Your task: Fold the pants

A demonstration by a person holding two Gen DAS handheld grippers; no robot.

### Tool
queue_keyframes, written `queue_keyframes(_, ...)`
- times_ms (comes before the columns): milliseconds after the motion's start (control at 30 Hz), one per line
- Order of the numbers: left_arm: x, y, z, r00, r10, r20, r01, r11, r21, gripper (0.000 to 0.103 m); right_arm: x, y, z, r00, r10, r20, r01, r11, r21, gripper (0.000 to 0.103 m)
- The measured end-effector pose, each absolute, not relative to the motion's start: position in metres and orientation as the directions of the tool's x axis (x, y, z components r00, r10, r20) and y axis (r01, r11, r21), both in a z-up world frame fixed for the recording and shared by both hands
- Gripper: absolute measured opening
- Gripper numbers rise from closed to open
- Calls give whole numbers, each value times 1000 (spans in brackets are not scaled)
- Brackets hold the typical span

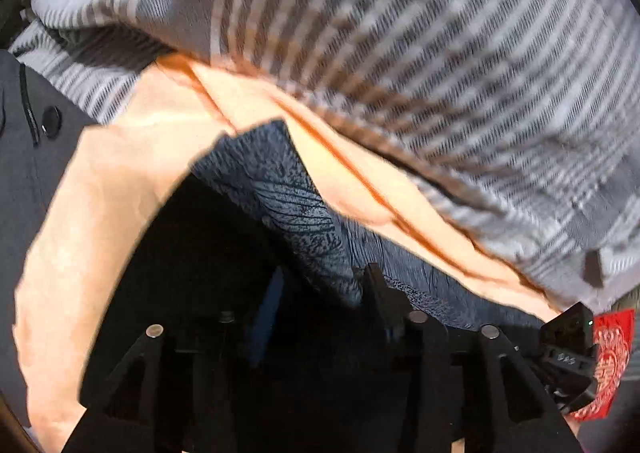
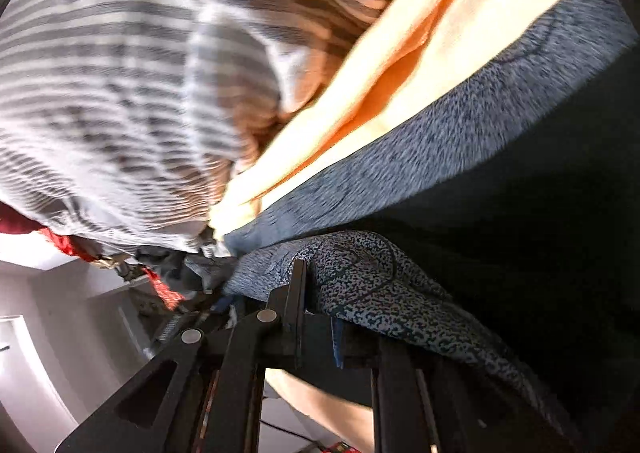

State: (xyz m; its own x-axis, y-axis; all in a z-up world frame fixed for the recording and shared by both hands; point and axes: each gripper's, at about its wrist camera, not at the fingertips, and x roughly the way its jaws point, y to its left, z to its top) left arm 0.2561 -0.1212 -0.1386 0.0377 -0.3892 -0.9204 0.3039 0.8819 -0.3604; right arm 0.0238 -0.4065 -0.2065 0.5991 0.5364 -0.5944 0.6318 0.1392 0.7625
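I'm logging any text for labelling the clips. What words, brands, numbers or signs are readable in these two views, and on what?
No readable text in either view.
Red cloth: a white round ornament, no letters to make out.
Striped fabric, peach cloth and speckled blue pants: pattern only, no label showing.
Black device beside the red cloth: a green light, markings too small to read.
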Motion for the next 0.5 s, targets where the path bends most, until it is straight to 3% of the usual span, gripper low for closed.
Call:
queue_keyframes(100,267,-117,-117,113,-346,-931,315,901,-296,45,28,-411,-216,587,548,-596,644,131,754,15)
queue_keyframes(167,265,-116,-103,163,-281,-946,343,915,-213,49,30,-414,-216,585,557,-589,648,117,753,23)
queue_keyframes(200,261,-119,-99,175,-251,-952,370,913,-173,62,33,-415,-212,580,565,-586,643,123,756,36)
queue_keyframes(233,254,-123,-98,185,-232,-955,406,903,-140,65,33,-416,-208,577,568,-586,637,136,759,57)
queue_keyframes(300,234,-137,-100,185,-206,-961,483,871,-94,66,37,-413,-185,587,558,-586,601,185,778,78)
queue_keyframes(500,179,-174,-142,125,-137,-983,556,830,-45,66,24,-377,-125,552,563,-615,481,387,786,77)
